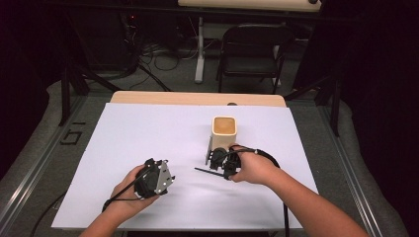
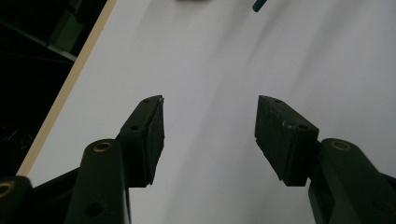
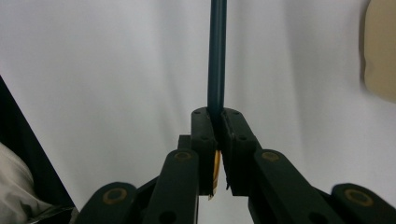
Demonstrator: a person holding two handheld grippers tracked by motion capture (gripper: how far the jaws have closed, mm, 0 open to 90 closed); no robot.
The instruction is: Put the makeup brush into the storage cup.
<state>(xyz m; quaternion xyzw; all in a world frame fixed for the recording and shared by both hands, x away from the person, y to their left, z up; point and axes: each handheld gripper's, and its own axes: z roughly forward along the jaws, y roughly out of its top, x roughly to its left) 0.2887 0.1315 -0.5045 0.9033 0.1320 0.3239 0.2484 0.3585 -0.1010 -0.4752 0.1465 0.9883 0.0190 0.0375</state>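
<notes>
My right gripper [image 3: 215, 114] is shut on a thin dark stick, a pencil [image 3: 217, 56], whose shaft runs straight out from the pads. In the high view the pencil [image 1: 205, 171] points left, low over the white sheet, and the right gripper [image 1: 221, 165] sits just in front of a tan square cup [image 1: 224, 131]. That cup [image 3: 380, 51] shows at the right edge of the right gripper view. My left gripper [image 2: 210, 135] is open over bare white sheet with nothing between its pads. It lies at the lower left in the high view, left gripper [image 1: 155, 177].
A white sheet [image 1: 148, 128] covers the wooden table [image 1: 197, 98]. The table's left edge [image 2: 65, 93] runs close beside the left gripper. Beyond the far edge stand a black folding chair [image 1: 252, 49] and cables on the floor.
</notes>
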